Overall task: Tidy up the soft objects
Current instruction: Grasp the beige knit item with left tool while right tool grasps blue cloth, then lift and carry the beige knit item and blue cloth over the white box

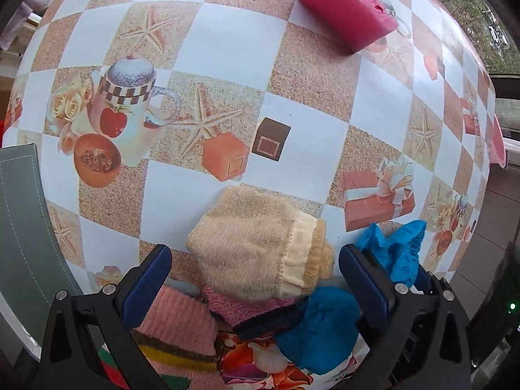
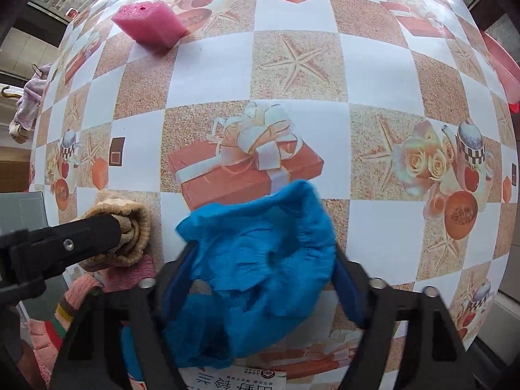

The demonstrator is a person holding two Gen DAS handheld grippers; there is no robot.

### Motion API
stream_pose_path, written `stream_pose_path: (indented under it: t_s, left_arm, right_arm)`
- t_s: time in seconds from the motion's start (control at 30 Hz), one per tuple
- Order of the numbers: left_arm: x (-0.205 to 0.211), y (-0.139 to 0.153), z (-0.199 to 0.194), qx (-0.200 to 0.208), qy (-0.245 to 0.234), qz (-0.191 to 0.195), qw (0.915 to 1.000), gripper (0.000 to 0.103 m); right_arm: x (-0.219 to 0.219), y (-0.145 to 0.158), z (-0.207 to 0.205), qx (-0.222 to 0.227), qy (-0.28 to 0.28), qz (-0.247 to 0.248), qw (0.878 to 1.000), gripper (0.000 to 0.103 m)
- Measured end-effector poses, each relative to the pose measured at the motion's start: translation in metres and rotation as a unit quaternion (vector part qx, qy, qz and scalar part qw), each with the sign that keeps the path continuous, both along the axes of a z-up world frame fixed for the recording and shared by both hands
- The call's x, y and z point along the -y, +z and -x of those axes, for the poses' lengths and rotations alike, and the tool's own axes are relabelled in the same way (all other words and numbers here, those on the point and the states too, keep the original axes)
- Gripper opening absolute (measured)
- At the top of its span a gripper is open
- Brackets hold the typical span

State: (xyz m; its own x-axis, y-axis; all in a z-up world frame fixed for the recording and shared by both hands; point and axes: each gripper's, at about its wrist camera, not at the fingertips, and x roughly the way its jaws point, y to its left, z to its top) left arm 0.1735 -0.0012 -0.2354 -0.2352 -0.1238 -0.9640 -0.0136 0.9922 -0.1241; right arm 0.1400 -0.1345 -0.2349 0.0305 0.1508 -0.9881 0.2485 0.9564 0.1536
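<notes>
The crumpled bright blue fleece cloth (image 2: 260, 260) lies at the near edge of the surface (image 2: 373, 243), partly over a printed packet with floral artwork (image 1: 260, 367). The right claw (image 2: 260, 279) points straight down over this cloth. Its blue-padded fingers (image 2: 349, 292) press against the cloth on both sides, so the right claw is grasping the blue cloth.

Just beside the blue cloth, on its left in the right wrist view, lies the cream knitted woollen hat with a ribbed cuff (image 1: 256, 243). It rests on a pink knitted item with a dark edge band (image 1: 247, 312). Next to that lies a pink knitted piece with brown and yellow stripes (image 1: 175, 334). The left claw (image 1: 255, 279) straddles the cream hat. Its blue-padded fingers (image 1: 146, 282) stand clear of the hat on both sides, so the left claw is released.

The surface carries a checked cloth printed with starfish, gift boxes and teapots. A pink foam block (image 1: 344, 6) sits at the far side, well apart from the soft items. A grey stitched panel (image 1: 22, 227) adjoins the left edge of the surface.
</notes>
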Motion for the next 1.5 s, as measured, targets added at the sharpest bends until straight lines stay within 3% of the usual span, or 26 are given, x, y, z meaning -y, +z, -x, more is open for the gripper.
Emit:
stream_pose_path:
  t_s: [0.07, 0.17, 0.33, 0.37, 0.43, 0.5, 0.57, 0.77, 0.97, 1.23, 1.5]
  left_arm:
    - [0.003, -0.005, 0.0, -0.002, -0.005, -0.016, 0.9999, 0.103]
    - [0.005, -0.011, -0.001, -0.001, -0.011, -0.034, 0.9994, 0.102]
    - [0.014, -0.024, 0.004, -0.024, -0.034, -0.034, 0.9986, 0.087]
    - [0.016, -0.024, 0.006, -0.026, -0.04, -0.029, 0.9985, 0.074]
    - [0.023, -0.02, 0.009, -0.014, -0.056, -0.025, 0.998, 0.061]
    - [0.035, -0.013, 0.011, 0.001, -0.083, -0.025, 0.9962, 0.037]
    - [0.041, -0.002, 0.013, 0.028, -0.106, -0.03, 0.9935, 0.03]
    - [0.054, 0.043, 0.021, 0.099, -0.155, -0.012, 0.9829, 0.03]
    - [0.076, 0.081, 0.06, 0.141, -0.222, 0.02, 0.9646, 0.03]
    - [0.082, 0.106, 0.121, 0.151, -0.292, 0.071, 0.9417, 0.03]
    - [0.064, 0.12, 0.19, 0.142, -0.372, 0.096, 0.9121, 0.03]
  right_arm:
    - [0.007, 0.002, 0.001, 0.009, 0.0, -0.004, 1.0, 0.049]
    - [0.024, 0.006, 0.005, 0.014, -0.006, -0.016, 1.0, 0.046]
    - [0.05, 0.016, 0.02, 0.023, -0.046, -0.043, 0.998, 0.046]
    - [0.055, 0.019, 0.023, 0.025, -0.053, -0.048, 0.997, 0.046]
    - [0.065, 0.025, 0.031, 0.03, -0.067, -0.055, 0.996, 0.046]
    - [0.071, 0.033, 0.039, 0.036, -0.08, -0.061, 0.994, 0.046]
    - [0.08, 0.041, 0.047, 0.04, -0.093, -0.067, 0.993, 0.046]
    - [0.084, 0.055, 0.067, 0.048, -0.115, -0.071, 0.99, 0.046]
    - [0.096, 0.061, 0.098, 0.047, -0.149, -0.067, 0.985, 0.046]
    - [0.095, 0.069, 0.155, 0.037, -0.193, -0.063, 0.979, 0.046]
    - [0.071, 0.077, 0.214, 0.02, -0.222, -0.051, 0.974, 0.046]
